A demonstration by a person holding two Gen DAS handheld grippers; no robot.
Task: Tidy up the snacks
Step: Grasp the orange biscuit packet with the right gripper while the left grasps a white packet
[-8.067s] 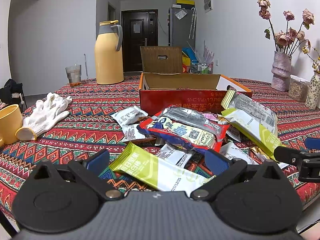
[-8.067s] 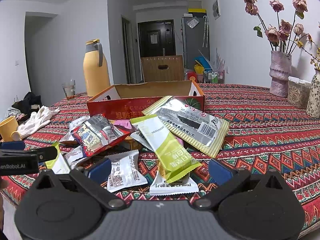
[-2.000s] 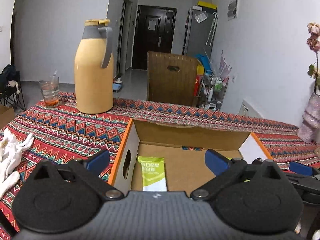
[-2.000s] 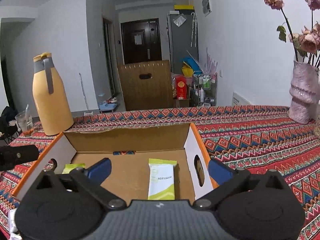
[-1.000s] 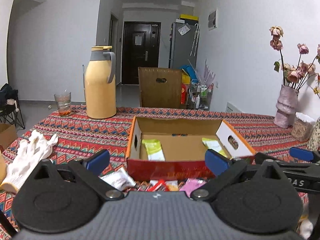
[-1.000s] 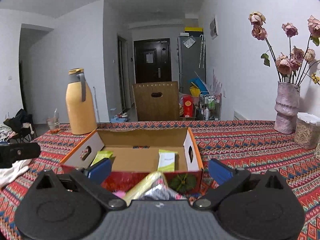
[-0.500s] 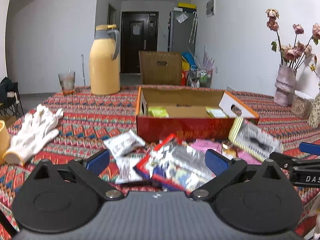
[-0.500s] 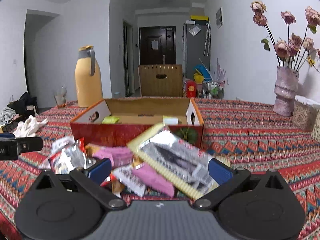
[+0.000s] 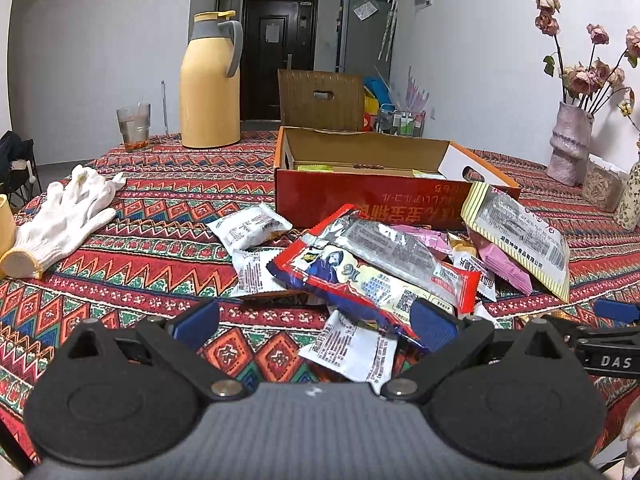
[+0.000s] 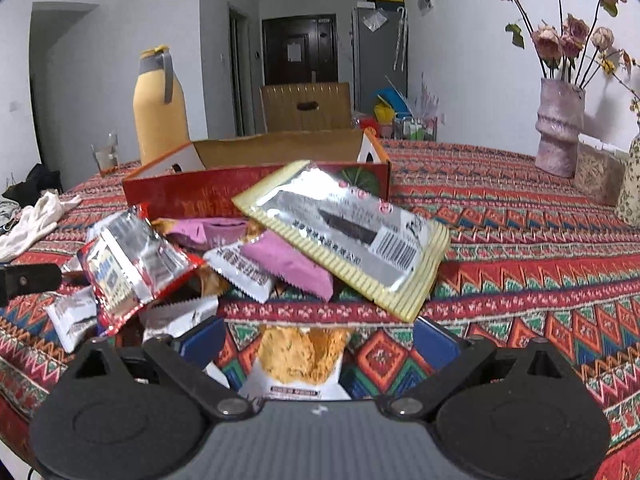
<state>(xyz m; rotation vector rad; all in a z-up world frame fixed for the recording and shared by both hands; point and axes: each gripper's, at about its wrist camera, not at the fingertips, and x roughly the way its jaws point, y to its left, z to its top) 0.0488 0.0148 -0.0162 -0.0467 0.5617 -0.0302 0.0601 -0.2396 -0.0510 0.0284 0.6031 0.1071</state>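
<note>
Right gripper: your jaws stand wide but are closing, with the orange-crumb snack packet lying between them; the pads do not press it yet.
Left gripper: you hold it wide and empty over the near edge of the pile, with a white sachet and the corner of the red-and-blue packet just ahead of your right-hand finger.
Where the snacks are: the loose pile lies on the patterned tablecloth just in front of the red cardboard box, which stands open and already holds a few green bars.
Handling: these are light, crinkly foil and plastic pouches. They are likely slippery, and crushable if the contents are brittle.
Where to grip: take the orange-crumb packet across its flat body or by a sealed end; squeeze gently.
In the way: the big silver-and-yellow packet overhangs your packet's far end, and a pink wrapper sits beneath it, so you may drag them along.
Surroundings: the white glove, yellow thermos jug, glass and flower vase stand well apart from the pile.
</note>
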